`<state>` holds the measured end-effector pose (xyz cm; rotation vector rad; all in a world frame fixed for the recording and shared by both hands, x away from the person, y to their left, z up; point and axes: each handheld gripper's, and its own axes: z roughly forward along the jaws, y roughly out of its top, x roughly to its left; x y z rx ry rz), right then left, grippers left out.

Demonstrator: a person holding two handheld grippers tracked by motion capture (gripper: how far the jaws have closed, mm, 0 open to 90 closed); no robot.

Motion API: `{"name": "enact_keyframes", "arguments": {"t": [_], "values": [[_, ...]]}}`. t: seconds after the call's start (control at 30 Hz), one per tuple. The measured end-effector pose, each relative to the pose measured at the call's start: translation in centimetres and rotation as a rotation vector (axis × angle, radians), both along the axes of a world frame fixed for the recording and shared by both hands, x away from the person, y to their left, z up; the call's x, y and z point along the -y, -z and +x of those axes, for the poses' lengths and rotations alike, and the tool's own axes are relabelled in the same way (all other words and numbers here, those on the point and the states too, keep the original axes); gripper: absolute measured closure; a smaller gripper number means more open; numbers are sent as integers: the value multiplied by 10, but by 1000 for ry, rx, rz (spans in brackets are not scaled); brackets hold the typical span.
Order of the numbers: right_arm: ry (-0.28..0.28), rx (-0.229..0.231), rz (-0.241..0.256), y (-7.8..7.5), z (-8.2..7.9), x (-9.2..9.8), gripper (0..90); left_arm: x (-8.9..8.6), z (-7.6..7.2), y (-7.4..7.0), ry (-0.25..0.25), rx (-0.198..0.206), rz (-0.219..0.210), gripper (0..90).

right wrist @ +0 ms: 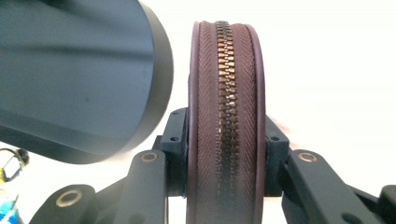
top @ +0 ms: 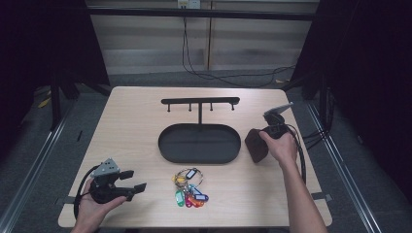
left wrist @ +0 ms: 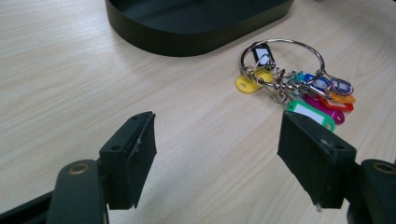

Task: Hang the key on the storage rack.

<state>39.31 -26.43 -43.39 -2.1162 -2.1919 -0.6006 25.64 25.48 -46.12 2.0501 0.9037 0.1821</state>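
Brown zippered pouch [right wrist: 226,121] is gripped by the right gripper [right wrist: 227,154], whose jaws are closed against its two flat faces with the zip edge turned toward the camera. In the high view the pouch [top: 256,144] is seen at the right end of the black oval tray [top: 167,145], apparently held just off the table, though contact with the tabletop cannot be ruled out. It is judged to be light and soft-sided, with stitched fabric or leather-like faces that should give good friction; the zip band stiffens the rim, so a hold across the faces near the middle, as taken now, is thought sound. A squeeze too hard would likely only dent it, and little risk of breakage is expected.

Behind the tray a hook rail [top: 200,101] is raised on a post. In front of the tray a key ring with coloured tags [top: 189,189] lies flat on the wooden table [top: 126,116]. The left gripper [left wrist: 217,154] is held wide open with nothing between its jaws, low over the table and short of the key ring [left wrist: 294,79].
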Motion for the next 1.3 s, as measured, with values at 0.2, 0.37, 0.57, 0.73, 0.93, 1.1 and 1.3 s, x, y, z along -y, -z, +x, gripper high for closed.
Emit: {"name": "enact_keyframes", "arguments": {"t": [0.2,0.37,0.57,0.73,0.93,1.1,1.3], "values": [[-5,-20,-15,-1,-2,-1,647,0,0,0,0,-2,1,278],[-22,-35,-71,-8,-3,-3,649,0,0,0,-1,-2,3,278],[-50,-45,-112,-23,-5,-7,650,1,0,1,-4,-6,5,280],[-53,-63,-137,-32,-5,-11,652,1,0,1,-3,-6,6,281],[-76,-65,-166,-42,-5,-15,652,2,0,0,24,-2,8,278],[-82,-46,-180,-57,-8,-18,652,2,0,0,21,-1,8,273],[-82,-19,-177,-71,-11,-22,652,3,0,0,19,-3,9,274]]}}
